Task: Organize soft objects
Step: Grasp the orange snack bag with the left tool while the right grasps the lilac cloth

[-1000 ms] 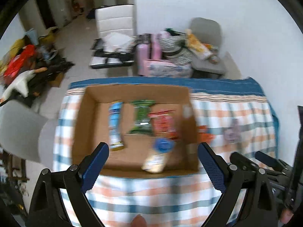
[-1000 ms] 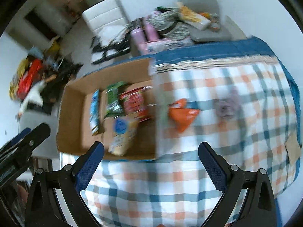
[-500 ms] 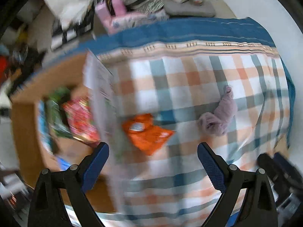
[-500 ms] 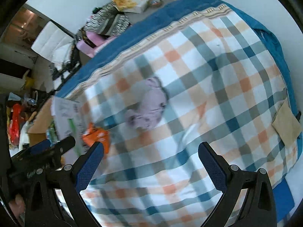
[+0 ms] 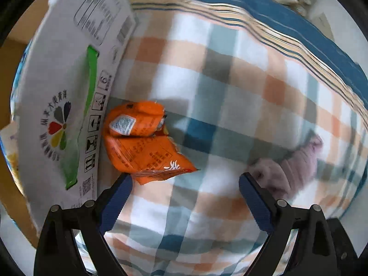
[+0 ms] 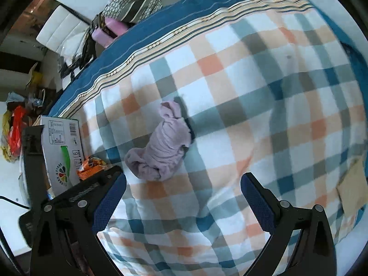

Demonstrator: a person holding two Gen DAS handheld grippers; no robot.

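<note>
An orange snack packet (image 5: 142,142) lies on the checked cloth right beside the outer wall of the cardboard box (image 5: 66,105). My left gripper (image 5: 184,197) is open and empty, just in front of the packet. A crumpled lilac cloth (image 6: 163,145) lies further right on the checked cloth; it also shows in the left wrist view (image 5: 292,168). My right gripper (image 6: 184,200) is open and empty, close in front of the lilac cloth. The packet (image 6: 89,168) and box (image 6: 61,151) show at the left of the right wrist view, with the left gripper's body before them.
The checked tablecloth (image 6: 264,96) has a blue border at its far edge. A brown square patch (image 6: 354,188) lies near the right edge. Beyond the table are a white chair (image 6: 62,32) and piled bags and clothes (image 6: 131,7).
Both grippers have swung right, away from the box opening, and come down closer. The left now faces the orange packet, the right the lilac cloth. Both stay open.
</note>
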